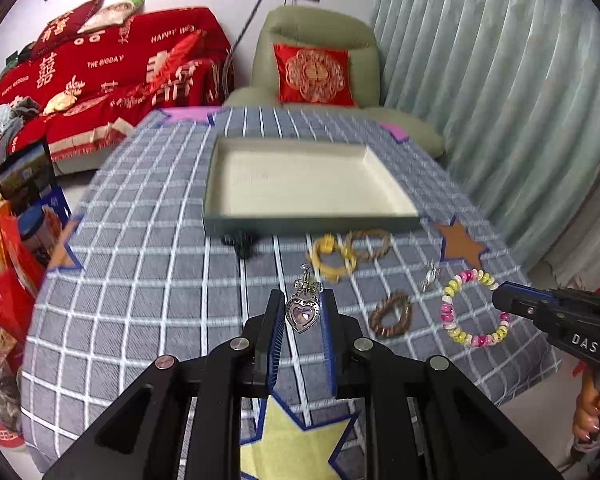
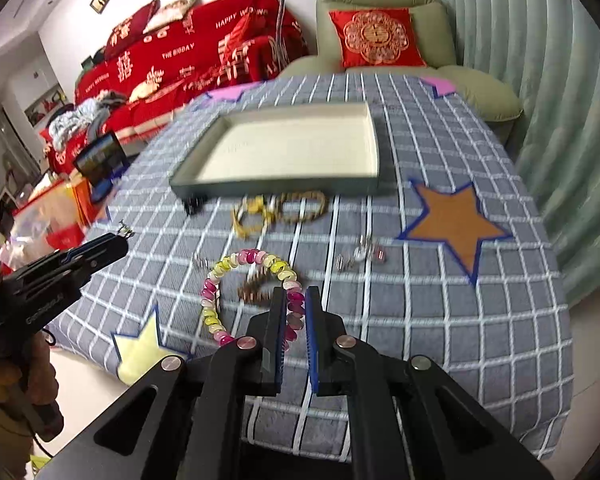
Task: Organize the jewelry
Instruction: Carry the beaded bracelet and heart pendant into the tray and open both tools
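The left gripper (image 1: 302, 312) is grasping a silver heart pendant (image 1: 302, 313) between its clenched jaws, the bow-shaped top sticking out beyond the tips. The right gripper (image 2: 296, 312) is pinching a pink-and-yellow bead bracelet (image 2: 220, 276) with its jaws clamped on the near side of the loop; the rest of the ring is hanging out to the left. Both are hovering over the counter (image 1: 140, 280), covered in a grey checked cloth with star patches. Lying on the cloth are a yellow bangle (image 1: 332, 258) overlapping a brown bracelet (image 1: 370, 242), a dark brown beaded ring (image 1: 392, 314) and small silver pieces (image 2: 360, 256). Behind them an empty shallow tray (image 1: 312, 222) is sitting.
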